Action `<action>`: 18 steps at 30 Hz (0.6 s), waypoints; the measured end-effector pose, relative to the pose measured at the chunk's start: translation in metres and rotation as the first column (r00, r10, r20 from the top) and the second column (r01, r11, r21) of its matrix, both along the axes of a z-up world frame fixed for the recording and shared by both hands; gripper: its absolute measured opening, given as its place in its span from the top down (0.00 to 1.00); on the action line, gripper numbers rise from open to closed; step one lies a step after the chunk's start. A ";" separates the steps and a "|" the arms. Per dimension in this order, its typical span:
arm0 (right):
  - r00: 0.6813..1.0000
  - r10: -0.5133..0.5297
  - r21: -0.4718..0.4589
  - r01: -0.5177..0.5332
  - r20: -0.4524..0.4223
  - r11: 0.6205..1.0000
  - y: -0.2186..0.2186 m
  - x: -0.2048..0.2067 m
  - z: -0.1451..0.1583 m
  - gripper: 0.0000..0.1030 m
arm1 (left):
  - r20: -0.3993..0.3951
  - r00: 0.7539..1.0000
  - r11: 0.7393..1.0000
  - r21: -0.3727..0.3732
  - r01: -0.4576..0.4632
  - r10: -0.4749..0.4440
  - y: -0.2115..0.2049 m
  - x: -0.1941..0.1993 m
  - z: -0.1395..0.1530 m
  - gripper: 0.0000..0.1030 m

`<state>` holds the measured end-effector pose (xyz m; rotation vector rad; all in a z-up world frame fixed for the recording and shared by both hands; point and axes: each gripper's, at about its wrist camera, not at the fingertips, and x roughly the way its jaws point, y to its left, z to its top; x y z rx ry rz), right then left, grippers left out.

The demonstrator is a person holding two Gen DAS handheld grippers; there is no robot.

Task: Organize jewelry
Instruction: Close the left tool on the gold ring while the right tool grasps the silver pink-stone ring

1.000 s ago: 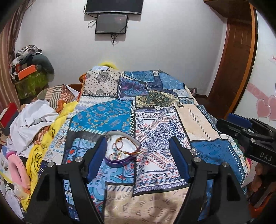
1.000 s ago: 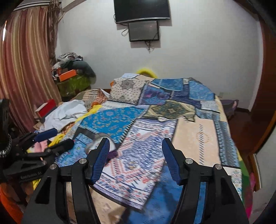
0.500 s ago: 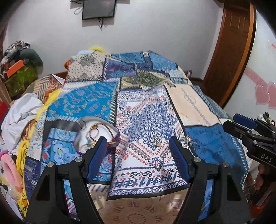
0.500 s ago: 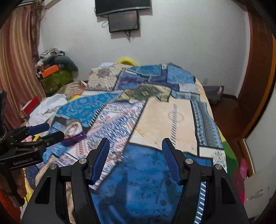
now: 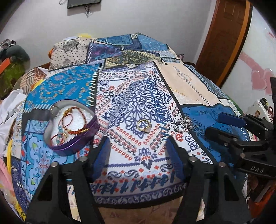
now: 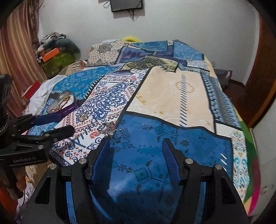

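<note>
Bed point(image 5: 189, 86) w/ busy patchwork cover. L tongs point(image 5: 138, 153) & R tongs point(image 6: 136, 151) both released, empty. Gold ring point(image 5: 144, 125), silver ring cluster point(image 5: 183, 123) loose on cover; purple tray point(image 5: 72, 127) holds bracelets. Risk: soft fabric dips, ring slips from pinch, lost in pattern.

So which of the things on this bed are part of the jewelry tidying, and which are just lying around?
Part of the job:
- purple heart-shaped box, bracelets already inside
- gold ring loose on the bedspread
- silver jewelry cluster loose beside it

Just lying about:
- patchwork bedspread
- clothes pile
- orange box
- wall screen
</note>
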<state>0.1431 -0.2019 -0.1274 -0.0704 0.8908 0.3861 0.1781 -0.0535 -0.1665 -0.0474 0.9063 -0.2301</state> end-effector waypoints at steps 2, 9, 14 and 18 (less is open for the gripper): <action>1.000 0.015 0.009 -0.015 -0.003 1.000 0.003 0.003 -0.002 0.43 | -0.005 1.000 1.000 0.001 0.007 -0.007 -0.002 0.005 -0.003 0.46; 0.996 0.084 0.020 -0.084 0.001 0.996 0.020 0.013 -0.005 0.43 | 0.003 1.000 1.000 -0.006 0.015 -0.015 -0.002 0.017 -0.008 0.53; 0.992 0.125 0.003 -0.125 0.005 0.992 0.029 0.014 -0.007 0.43 | 0.007 1.000 0.999 -0.011 0.031 -0.031 -0.002 0.022 -0.011 0.65; 0.992 0.126 0.011 -0.126 0.007 0.992 0.031 0.020 -0.007 0.43 | 0.010 0.999 0.999 -0.026 0.045 -0.044 -0.001 0.025 -0.012 0.79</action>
